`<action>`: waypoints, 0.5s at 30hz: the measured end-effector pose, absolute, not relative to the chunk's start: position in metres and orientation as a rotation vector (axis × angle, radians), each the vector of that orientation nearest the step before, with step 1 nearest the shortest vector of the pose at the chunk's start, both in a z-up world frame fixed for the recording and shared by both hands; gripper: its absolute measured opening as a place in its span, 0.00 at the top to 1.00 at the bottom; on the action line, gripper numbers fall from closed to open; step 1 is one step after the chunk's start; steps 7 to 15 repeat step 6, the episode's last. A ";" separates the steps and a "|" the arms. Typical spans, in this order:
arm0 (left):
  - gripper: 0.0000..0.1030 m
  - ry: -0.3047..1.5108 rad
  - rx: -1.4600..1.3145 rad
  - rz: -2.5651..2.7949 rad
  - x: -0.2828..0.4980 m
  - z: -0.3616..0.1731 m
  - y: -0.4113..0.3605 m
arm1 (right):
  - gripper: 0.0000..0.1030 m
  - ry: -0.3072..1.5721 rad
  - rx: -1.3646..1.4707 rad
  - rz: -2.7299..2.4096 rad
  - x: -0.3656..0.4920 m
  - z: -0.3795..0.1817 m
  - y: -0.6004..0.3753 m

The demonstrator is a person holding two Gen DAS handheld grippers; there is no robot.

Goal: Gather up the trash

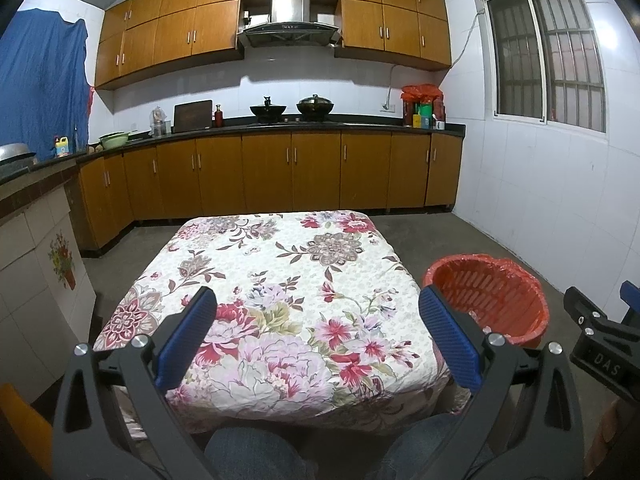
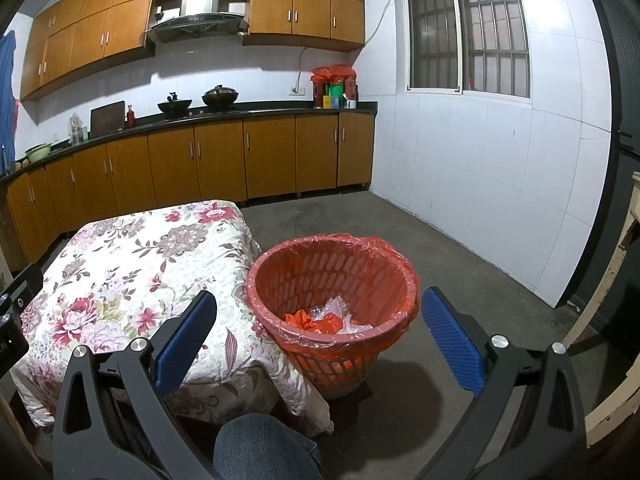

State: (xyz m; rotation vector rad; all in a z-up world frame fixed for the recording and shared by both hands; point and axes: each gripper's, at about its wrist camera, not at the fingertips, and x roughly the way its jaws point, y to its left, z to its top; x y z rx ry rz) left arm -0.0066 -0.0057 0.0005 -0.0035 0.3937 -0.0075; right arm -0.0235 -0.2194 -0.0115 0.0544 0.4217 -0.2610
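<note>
Both tools, left tool (image 1: 318,334) and right tool (image 2: 320,332), hang spread and empty, apparently finished, since the trash (image 2: 324,318) lies in the basket (image 2: 396,272) ahead of the right tool, beside the bare bench (image 1: 280,264).

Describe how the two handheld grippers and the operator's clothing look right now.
Both the left gripper and right gripper have black angular frames with silver round bolts and blue ribbed fingers. In the left view, the right gripper's black body bears white letters "DAS". The person wears blue jeans.
</note>
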 end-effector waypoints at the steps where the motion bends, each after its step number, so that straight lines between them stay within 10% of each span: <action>1: 0.04 0.395 -0.004 -0.008 -0.007 0.000 -0.005 | 0.02 0.422 0.055 -0.261 -0.024 -0.011 -0.219; 15: 0.04 0.394 -0.006 -0.010 -0.007 0.000 -0.005 | 0.02 0.423 0.055 -0.262 -0.023 -0.011 -0.220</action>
